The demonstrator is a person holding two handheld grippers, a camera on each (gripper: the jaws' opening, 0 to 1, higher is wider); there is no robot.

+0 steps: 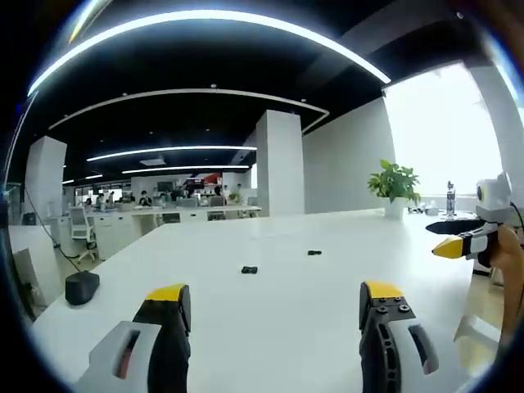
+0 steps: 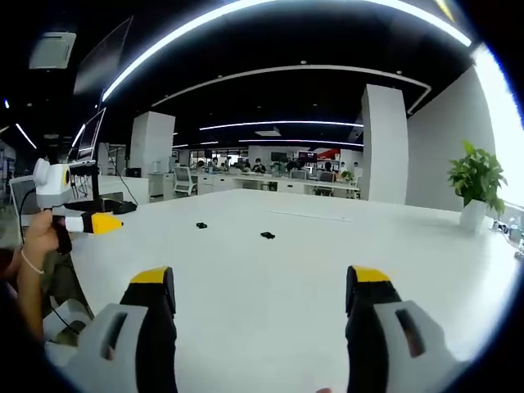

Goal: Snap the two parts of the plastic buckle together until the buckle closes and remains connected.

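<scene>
On a wide white bench [image 1: 270,319] in an open office, two small black plastic buckle parts lie apart from each other, well ahead of both grippers. From the left gripper view, the nearer buckle part [image 1: 250,269] sits ahead between the jaws, and the farther buckle part [image 1: 314,252] lies beyond it to the right. Nothing is joined yet, so the whole task appears to remain: each part must be picked up, lined up and snapped shut. The left gripper [image 1: 274,299], grey with yellow tips, has its jaws wide apart and holds nothing. The right gripper [image 2: 255,282] likewise has its jaws spread and empty. From the right gripper view, the same two parts appear as tiny dark specks, one [image 2: 201,225] to the left and one [image 2: 267,236] nearer the middle; which half is the pronged one is too small to tell. The left gripper view adds a dark rounded object [image 1: 82,287] at the bench's left edge and a potted green plant [image 1: 395,187]. The right gripper view adds a person's hand [image 2: 41,237] holding the other gripper at far left.
</scene>
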